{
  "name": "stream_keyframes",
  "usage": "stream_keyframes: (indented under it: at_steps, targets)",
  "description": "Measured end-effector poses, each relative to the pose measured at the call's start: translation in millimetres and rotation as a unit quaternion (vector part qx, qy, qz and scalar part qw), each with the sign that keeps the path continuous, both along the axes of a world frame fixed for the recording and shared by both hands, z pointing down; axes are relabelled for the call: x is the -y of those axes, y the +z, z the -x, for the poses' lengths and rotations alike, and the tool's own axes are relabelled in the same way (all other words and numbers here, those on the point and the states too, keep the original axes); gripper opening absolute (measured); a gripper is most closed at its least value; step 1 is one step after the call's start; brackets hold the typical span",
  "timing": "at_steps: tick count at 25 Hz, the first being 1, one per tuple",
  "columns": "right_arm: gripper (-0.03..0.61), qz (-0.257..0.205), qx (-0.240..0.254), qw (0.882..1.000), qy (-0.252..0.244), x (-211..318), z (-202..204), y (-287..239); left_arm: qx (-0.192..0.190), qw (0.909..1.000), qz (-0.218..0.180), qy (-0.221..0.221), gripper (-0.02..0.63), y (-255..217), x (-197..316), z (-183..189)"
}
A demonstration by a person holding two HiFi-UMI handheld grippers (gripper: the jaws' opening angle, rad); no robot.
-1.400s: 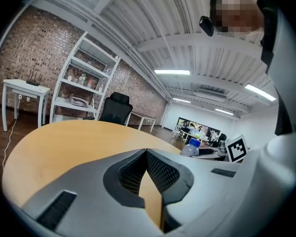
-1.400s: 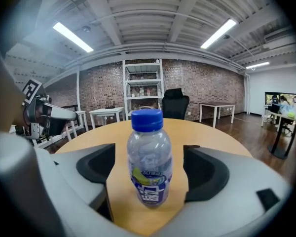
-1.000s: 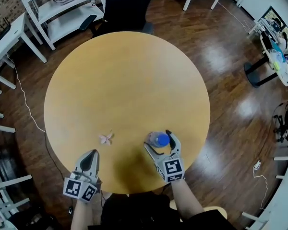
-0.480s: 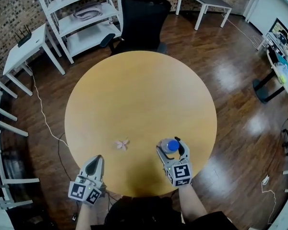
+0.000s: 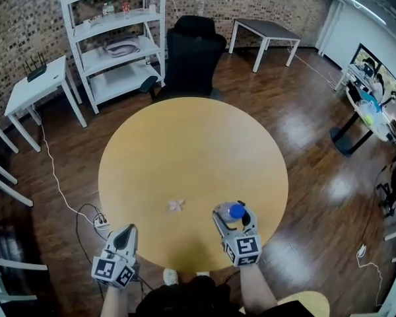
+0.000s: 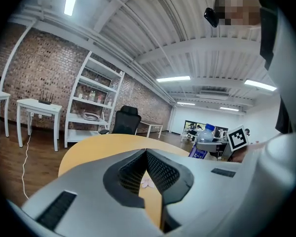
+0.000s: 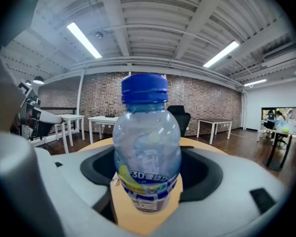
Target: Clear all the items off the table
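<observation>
A clear plastic bottle (image 5: 236, 211) with a blue cap stands upright between the jaws of my right gripper (image 5: 231, 210), over the near right part of the round wooden table (image 5: 185, 144). In the right gripper view the jaws, which have just been closing, press on the bottle (image 7: 147, 152) at its label, so the right gripper (image 7: 148, 176) is shut on it. A small pink crumpled scrap (image 5: 177, 205) lies on the table to its left. My left gripper (image 5: 128, 230) is shut and empty, just off the table's near left edge. The left gripper (image 6: 146, 152) points level across the tabletop towards the scrap (image 6: 147, 183).
A black office chair (image 5: 193, 51) stands behind the table, with a white shelf unit (image 5: 119, 38) to its left. A white side table (image 5: 36, 88) stands at the left and a grey table (image 5: 264, 32) at the back. A cable and power strip (image 5: 99, 220) lie on the floor.
The right jaws have narrowed onto the bottle and it sits higher, nearer the table's front edge. The left gripper has drawn back off the table edge. More of the room shows.
</observation>
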State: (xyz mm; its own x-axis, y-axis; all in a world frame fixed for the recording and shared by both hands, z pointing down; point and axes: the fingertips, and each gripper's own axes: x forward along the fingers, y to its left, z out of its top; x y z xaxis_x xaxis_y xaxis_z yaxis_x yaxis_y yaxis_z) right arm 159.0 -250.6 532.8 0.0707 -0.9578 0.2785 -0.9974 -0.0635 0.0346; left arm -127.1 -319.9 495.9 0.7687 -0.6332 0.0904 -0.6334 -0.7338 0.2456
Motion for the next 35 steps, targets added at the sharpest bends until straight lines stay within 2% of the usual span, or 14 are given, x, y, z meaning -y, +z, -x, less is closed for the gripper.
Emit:
stream_keyframes:
  at_steps: [6, 10, 14, 19, 22, 25, 31, 35]
  targets:
    - [0.371, 0.006, -0.018, 0.997, 0.076, -60.8, -2.0, -2.7, -0.023, 0.9978, -0.020, 0.059, -0.011, -15.1, -12.5, -1.6]
    - [0.371, -0.013, -0.030, 0.993, 0.117, -99.0, -3.3, -15.4, -0.042, 0.9941, -0.030, 0.095, -0.011, -17.9, -22.5, -10.2]
    - [0.371, -0.028, -0.060, 0.981, 0.184, -160.7, -28.5, -33.4, -0.050, 0.9845, -0.045, 0.162, -0.011, -23.7, -50.6, -59.1]
    - [0.371, -0.032, -0.071, 0.955, 0.287, -288.0, -61.7, -42.9, -0.060, 0.9644, -0.043, 0.254, -0.011, -28.5, -122.6, -130.8]
    - [0.371, -0.034, -0.071, 0.930, 0.358, -381.1, -73.6, -46.7, -0.069, 0.9473, -0.040, 0.310, -0.011, -32.9, -175.9, -171.0]
    - [0.371, -0.032, -0.071, 0.898, 0.434, -474.4, -83.1, -44.1, -0.075, 0.9254, -0.034, 0.370, -0.011, -32.7, -233.2, -212.6]
    - [0.371, -0.048, -0.036, 0.829, 0.556, -623.2, -66.3, -19.0, -0.088, 0.8671, -0.035, 0.489, -0.011, -32.5, -347.6, -273.9]
    - [0.371, -0.038, -0.044, 0.796, 0.603, -699.8, -31.4, -32.2, -0.092, 0.8358, -0.022, 0.541, -0.011, -42.8, -421.1, -294.6]
